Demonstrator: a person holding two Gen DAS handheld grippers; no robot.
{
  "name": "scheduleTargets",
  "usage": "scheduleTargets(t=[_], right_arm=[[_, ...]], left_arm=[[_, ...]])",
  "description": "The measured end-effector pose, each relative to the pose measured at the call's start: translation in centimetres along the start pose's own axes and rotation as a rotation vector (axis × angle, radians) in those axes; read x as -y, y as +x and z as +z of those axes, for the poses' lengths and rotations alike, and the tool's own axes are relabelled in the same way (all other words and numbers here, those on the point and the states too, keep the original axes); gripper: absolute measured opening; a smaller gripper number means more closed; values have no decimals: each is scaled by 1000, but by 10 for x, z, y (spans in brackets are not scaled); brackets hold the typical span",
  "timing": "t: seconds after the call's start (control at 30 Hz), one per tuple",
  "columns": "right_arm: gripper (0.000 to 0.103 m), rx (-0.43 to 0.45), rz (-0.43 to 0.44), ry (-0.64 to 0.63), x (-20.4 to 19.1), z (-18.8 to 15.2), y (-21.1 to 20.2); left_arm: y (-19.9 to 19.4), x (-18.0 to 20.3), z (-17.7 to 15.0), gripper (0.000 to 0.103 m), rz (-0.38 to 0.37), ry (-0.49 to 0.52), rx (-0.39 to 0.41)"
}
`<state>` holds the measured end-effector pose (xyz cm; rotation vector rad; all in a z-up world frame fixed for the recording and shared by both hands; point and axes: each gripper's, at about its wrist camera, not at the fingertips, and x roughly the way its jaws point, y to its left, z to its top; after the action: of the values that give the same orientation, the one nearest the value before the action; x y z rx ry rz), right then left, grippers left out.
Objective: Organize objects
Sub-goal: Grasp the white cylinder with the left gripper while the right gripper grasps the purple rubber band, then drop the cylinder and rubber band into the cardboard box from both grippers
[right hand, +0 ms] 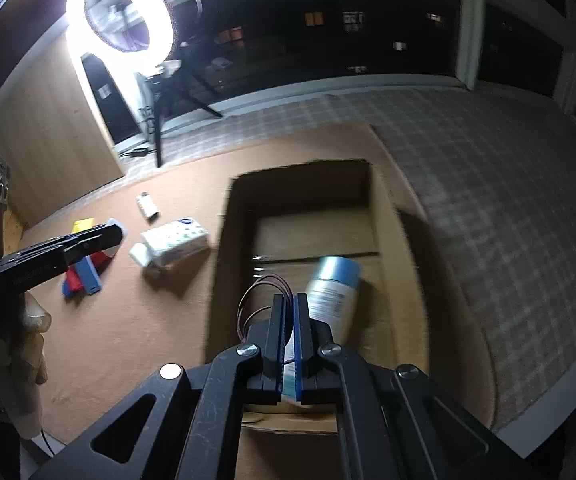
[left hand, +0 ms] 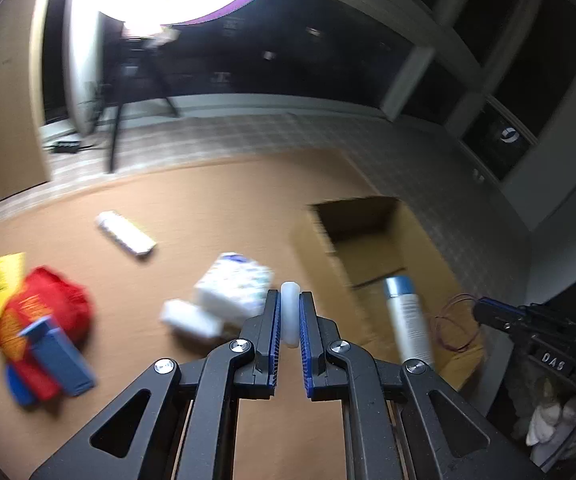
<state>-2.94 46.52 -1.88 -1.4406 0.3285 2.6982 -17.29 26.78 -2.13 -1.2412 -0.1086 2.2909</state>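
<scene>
My left gripper (left hand: 289, 312) is clamping a small white piece (left hand: 290, 314). My right gripper (right hand: 290, 320) is closing tight on a thin white item (right hand: 289, 376), too blurred to name, over the open box (right hand: 231, 240). A spray can (right hand: 334, 292) is lying inside, just beyond its tips. Packets (left hand: 233, 286) are sitting left of my left gripper on the brown mat (left hand: 191, 200).

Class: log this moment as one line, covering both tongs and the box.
left tongs: shut on white piece | right tongs: shut, red wire loop at tips | cardboard box: holds spray can
</scene>
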Motion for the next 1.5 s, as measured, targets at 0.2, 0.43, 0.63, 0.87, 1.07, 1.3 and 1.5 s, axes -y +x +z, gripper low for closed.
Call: scheduleTargets(t=[0.2, 0.43, 0.63, 0.87, 1.07, 1.3, 1.5], right_arm=[[3, -11, -16, 30, 27, -5, 6], [3, -23, -12, 44, 41, -8, 13], [3, -27, -7, 36, 45, -8, 16], [19, -48, -6, 17, 42, -9, 20], [42, -39, -18, 20, 39, -8, 19], [43, -44, -1, 28, 31, -3, 21], [44, -44, 20, 9, 10, 2, 24]], left_arm=[[45, 47, 7, 9, -29, 46, -43], [81, 80, 12, 9, -30, 79, -74], [98, 95, 14, 9, -32, 97, -86], [103, 99, 14, 33, -35, 100, -97], [93, 94, 14, 41, -19, 100, -80], [75, 76, 12, 41, 7, 82, -66], [42, 53, 5, 42, 69, 66, -22]])
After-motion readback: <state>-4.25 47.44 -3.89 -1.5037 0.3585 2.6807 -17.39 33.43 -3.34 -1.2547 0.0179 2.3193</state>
